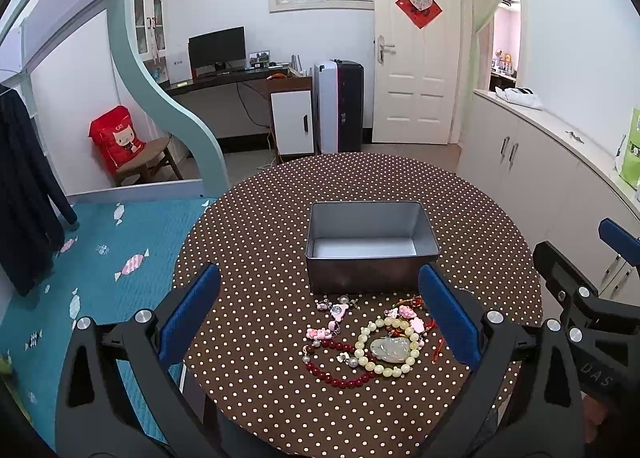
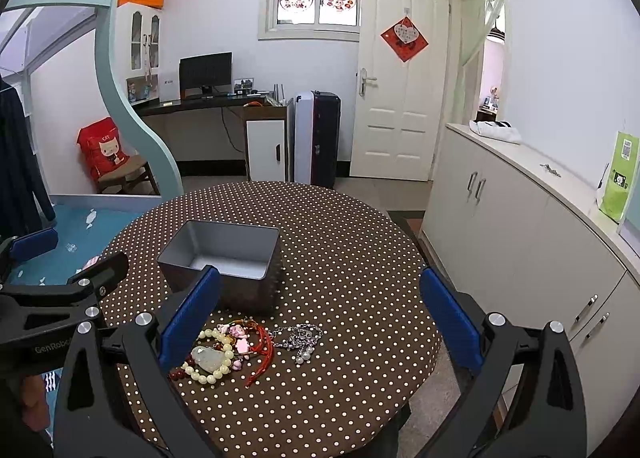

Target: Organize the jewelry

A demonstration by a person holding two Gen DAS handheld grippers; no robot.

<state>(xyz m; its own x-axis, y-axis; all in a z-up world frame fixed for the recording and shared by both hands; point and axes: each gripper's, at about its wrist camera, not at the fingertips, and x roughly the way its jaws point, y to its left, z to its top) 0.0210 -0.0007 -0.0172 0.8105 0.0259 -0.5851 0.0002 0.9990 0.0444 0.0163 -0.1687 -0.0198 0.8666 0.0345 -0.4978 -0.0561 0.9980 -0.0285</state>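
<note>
The left tool (image 1: pixel 320 318) hangs above the near edge of the bench (image 1: pixel 256 218), its blue pads spread wide and empty; the right tool (image 2: pixel 320 322) beside it is likewise agape and holds nothing. Both seem poised this way to frame the jewelry before a first pick. From left to right in the left wrist view lie pink charms (image 1: pixel 332 318), a dark red bead strand (image 1: pixel 340 370), and a pale bead bracelet (image 1: pixel 388 346) ringing a jade pendant (image 1: pixel 390 349); a silver chain (image 2: pixel 298 338) lies furthest right. Just behind stands the empty metal tin (image 1: pixel 370 246), mouth up, its long axis running left-right, likely the destination.
</note>
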